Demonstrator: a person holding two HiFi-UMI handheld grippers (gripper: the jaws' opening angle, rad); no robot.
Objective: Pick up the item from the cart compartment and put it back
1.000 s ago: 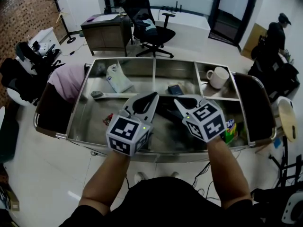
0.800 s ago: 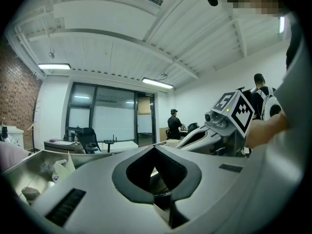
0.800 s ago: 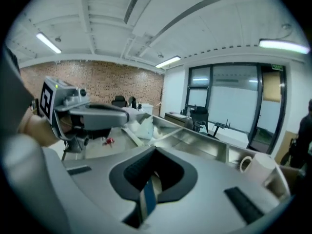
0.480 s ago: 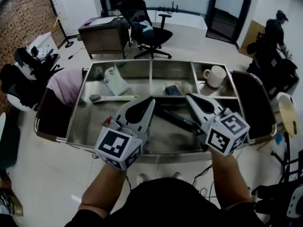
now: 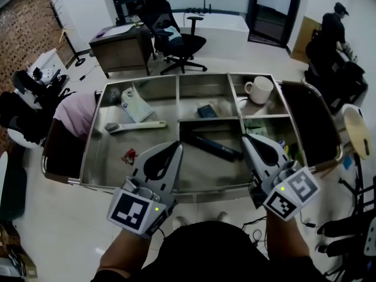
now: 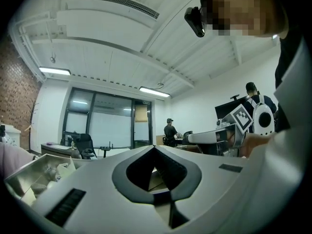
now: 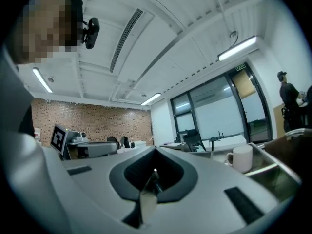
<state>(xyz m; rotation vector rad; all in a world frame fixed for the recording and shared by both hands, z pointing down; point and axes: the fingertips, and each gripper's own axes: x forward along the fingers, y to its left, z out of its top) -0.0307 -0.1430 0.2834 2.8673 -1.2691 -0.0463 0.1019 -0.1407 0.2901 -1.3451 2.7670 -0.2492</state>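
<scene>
The steel cart (image 5: 94, 137) has several compartments. A long black item (image 5: 211, 146) lies slanted in the middle front compartment. My left gripper (image 5: 177, 147) hangs over the cart's near edge, left of that item, jaws shut and empty; in the left gripper view its tips (image 6: 155, 148) meet. My right gripper (image 5: 246, 139) is at the item's right, also shut with nothing in it, as the right gripper view (image 7: 156, 150) shows. Both point level, away from me.
The cart also holds a white mug (image 5: 258, 89), a small dark box (image 5: 206, 111), a white bag (image 5: 134, 104), a long white tool (image 5: 135, 126) and a red scrap (image 5: 129, 155). Pink cloth (image 5: 74, 109) hangs at its left end. An office chair (image 5: 176, 37) and a person (image 5: 333, 25) are beyond.
Both grippers have drawn back from over the black item toward me and risen. The right one has rolled, so its marker cube faces differently. Both stayed shut.
</scene>
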